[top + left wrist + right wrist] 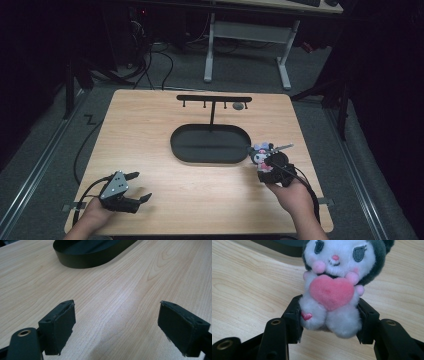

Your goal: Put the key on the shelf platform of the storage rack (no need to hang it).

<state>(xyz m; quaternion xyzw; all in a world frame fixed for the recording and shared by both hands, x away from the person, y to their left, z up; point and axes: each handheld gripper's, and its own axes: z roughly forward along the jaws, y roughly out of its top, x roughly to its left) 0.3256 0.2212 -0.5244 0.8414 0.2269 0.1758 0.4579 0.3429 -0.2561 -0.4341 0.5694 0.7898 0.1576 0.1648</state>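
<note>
Currently your right gripper (329, 322) clenches the plush toy (334, 287) by its lower body; no readable writing on it. Your left gripper (116, 325) is released above the bench (140, 285).

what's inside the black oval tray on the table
In the high view the black oval tray holds only the foot of the hook stand, whose post rises from its far side. The plush toy, pinched by the right gripper, hides the tray's right end.
</note>
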